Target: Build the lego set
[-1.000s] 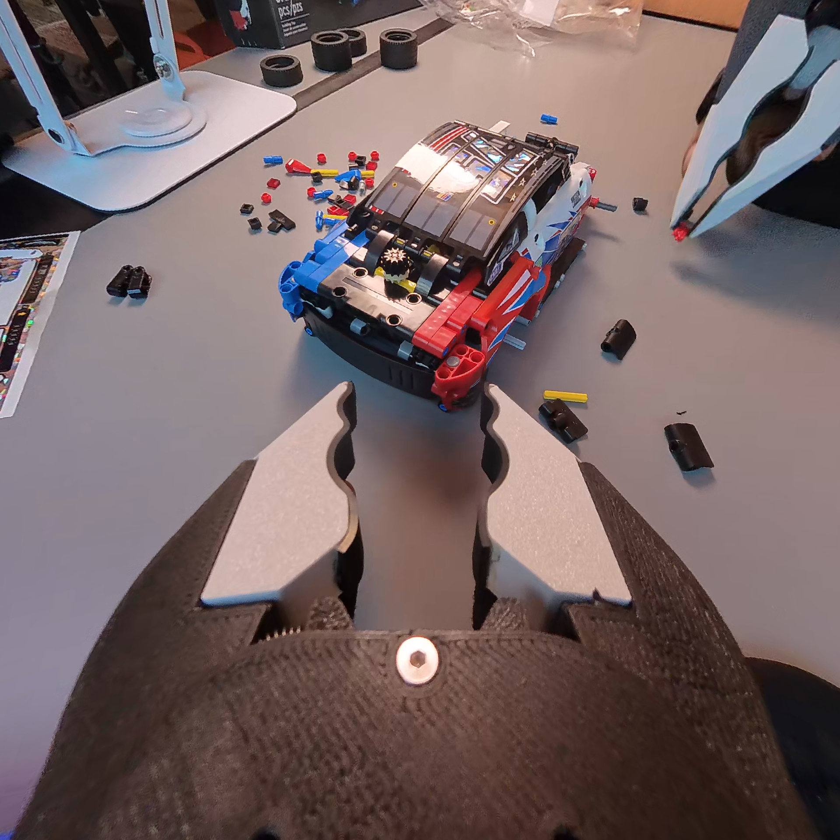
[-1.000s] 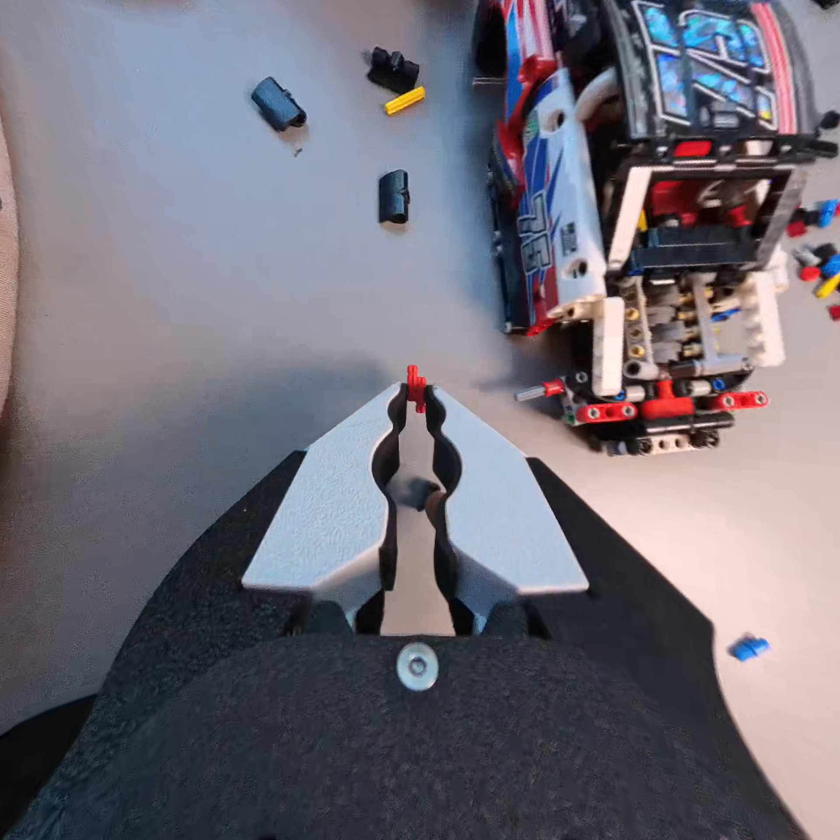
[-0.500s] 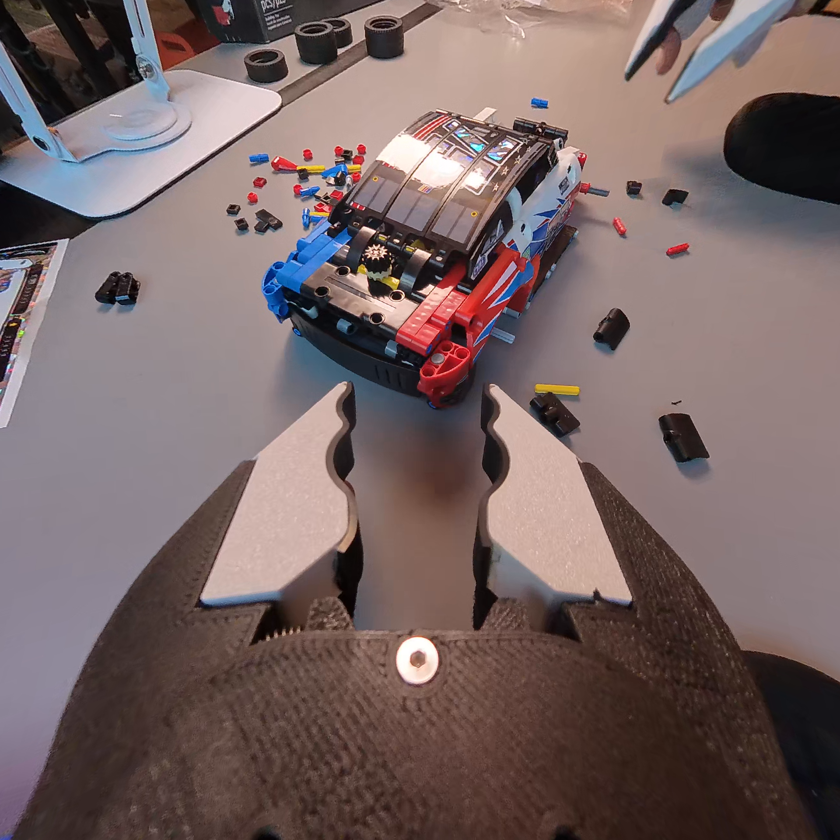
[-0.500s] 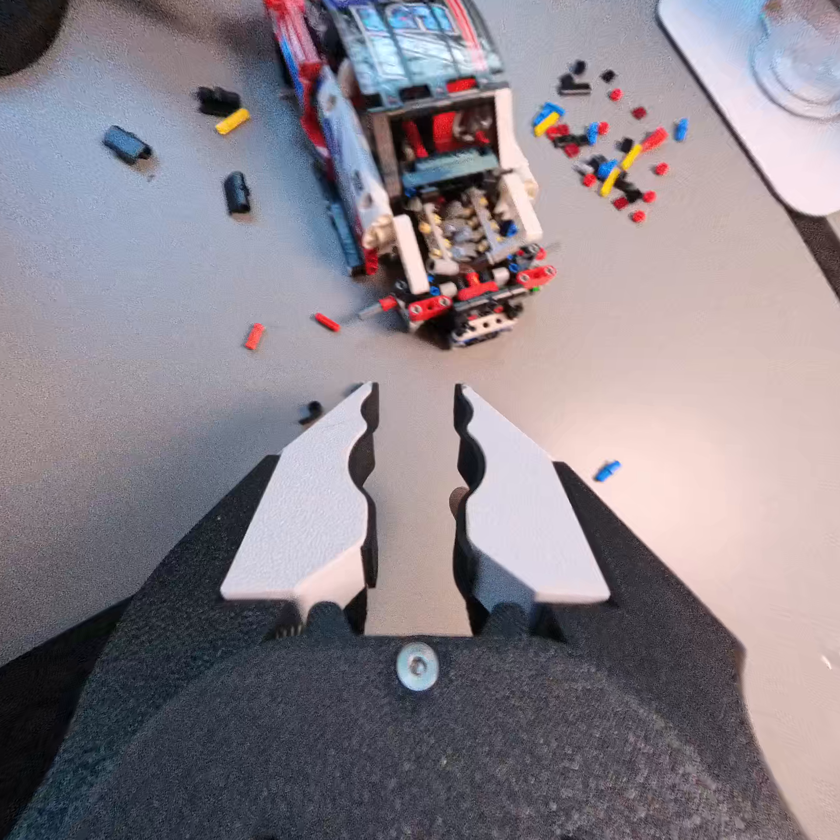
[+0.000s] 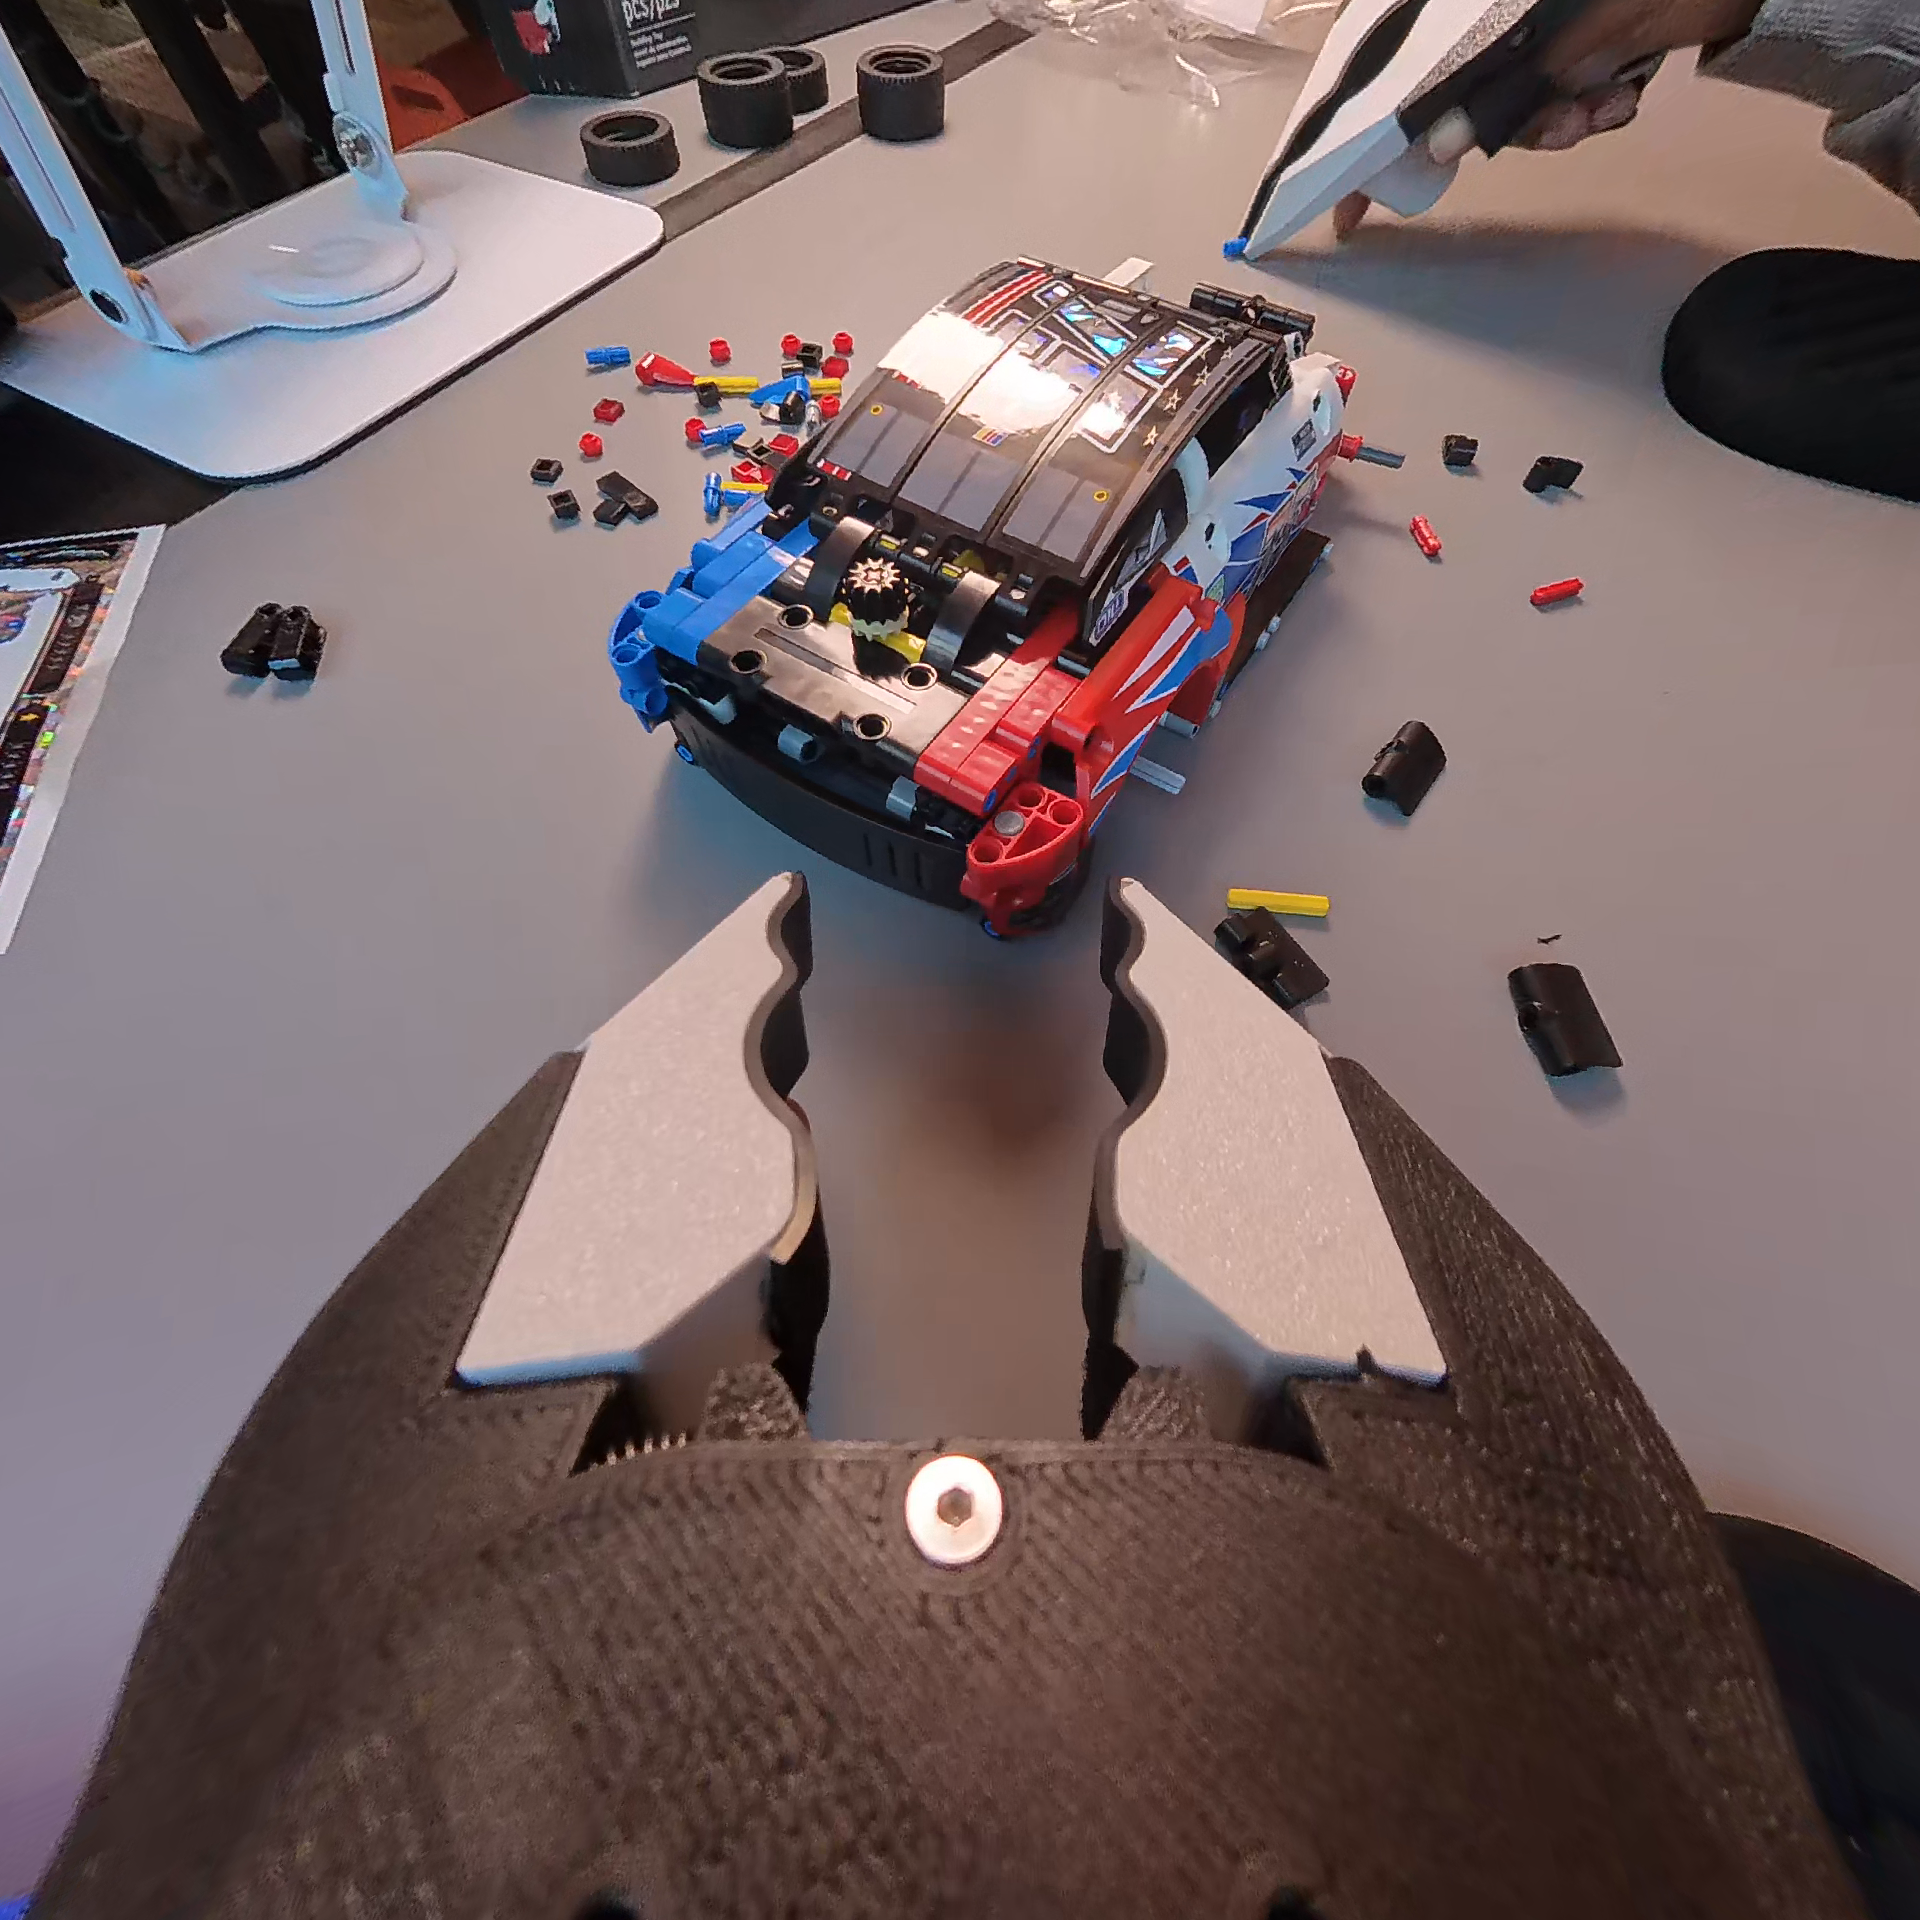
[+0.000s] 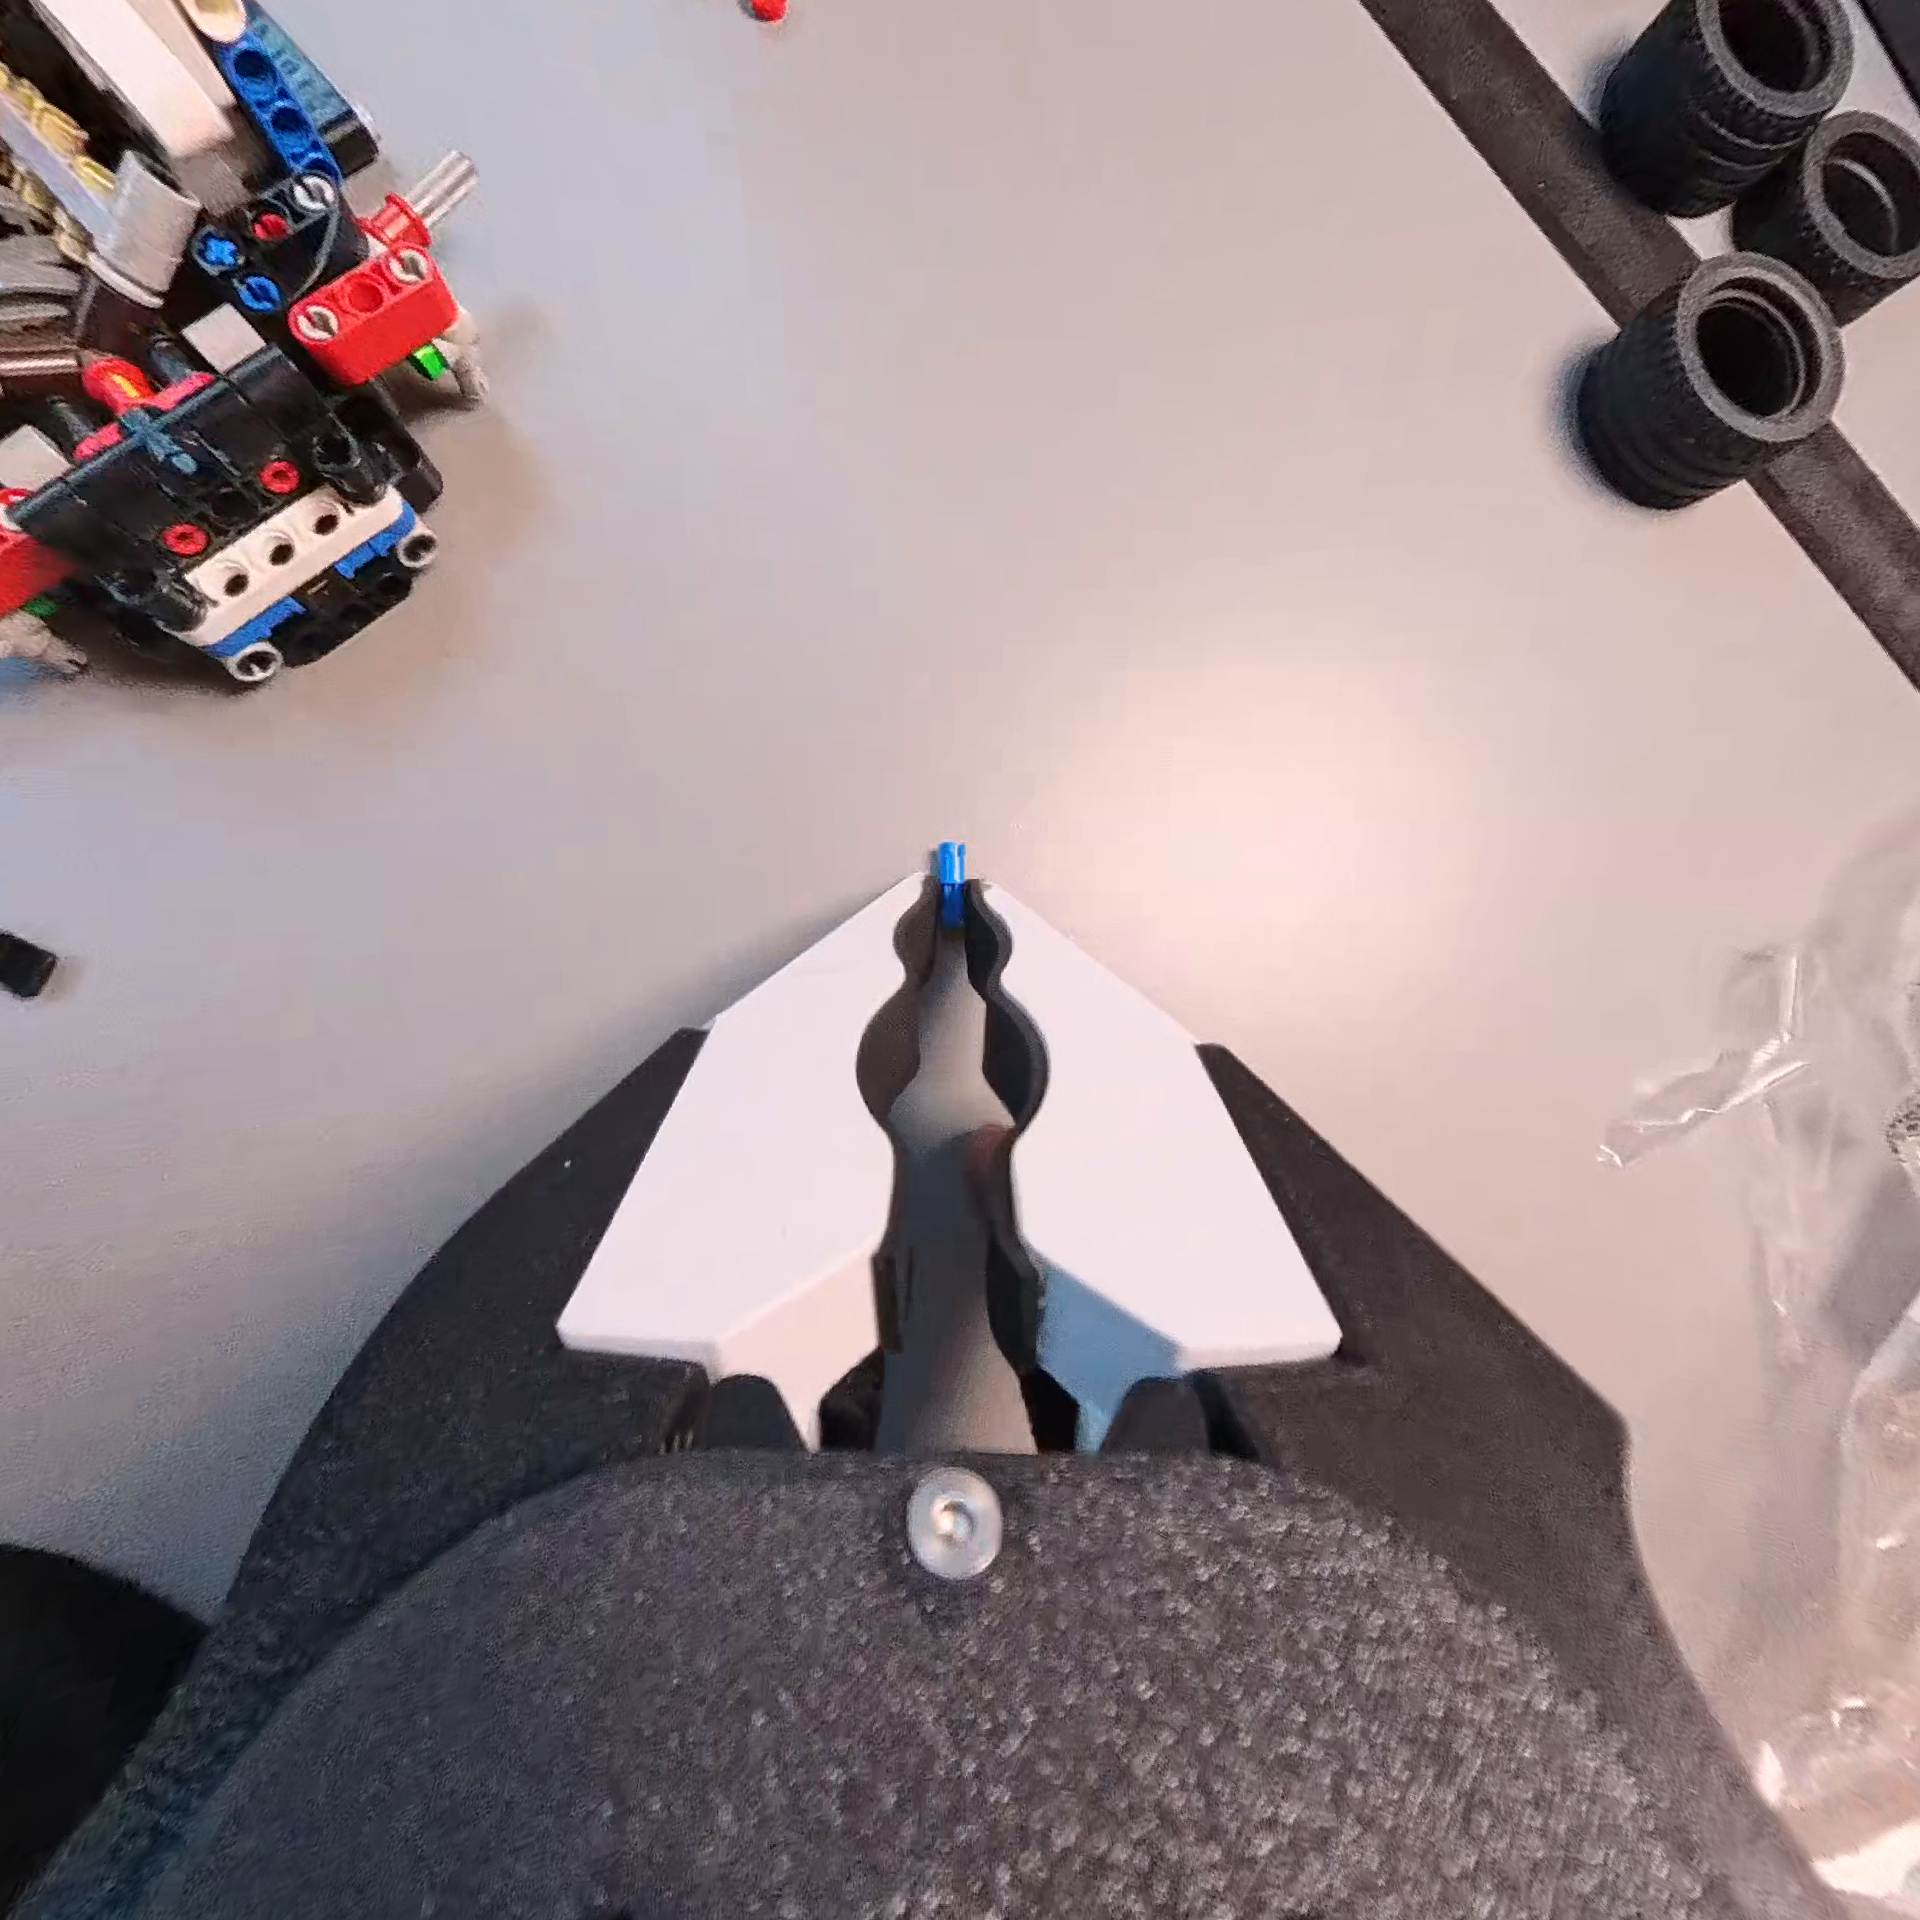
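Note:
A lego race car (image 5: pixel 997 582), black-roofed with blue, red and white bodywork and no wheels, sits mid-table; its open rear end (image 6: pixel 208 416) shows at the upper left of the right wrist view. My left gripper (image 5: pixel 954 899) is open and empty, just in front of the car's nose. My right gripper (image 6: pixel 951 883) is shut on a small blue pin (image 6: pixel 950 871) at its tips, down at the table behind the car. In the left wrist view it (image 5: pixel 1252 249) shows far right with the blue pin (image 5: pixel 1232 247).
Several small loose pieces (image 5: pixel 717 405) lie left of the car. Black connectors (image 5: pixel 1403 764) and red pins (image 5: pixel 1555 590) lie to its right. Black tyres (image 6: pixel 1714 374) stand along a dark strip. A white stand base (image 5: pixel 312 281), a sticker sheet (image 5: pixel 52 675) and a clear bag (image 6: pixel 1818 1195) are nearby. Tip to tip, the grippers are about 35 cm apart.
My right gripper let go of a red pin beside the car, opened, moved to behind the car and shut on the blue pin. My left gripper stayed open and barely moved.

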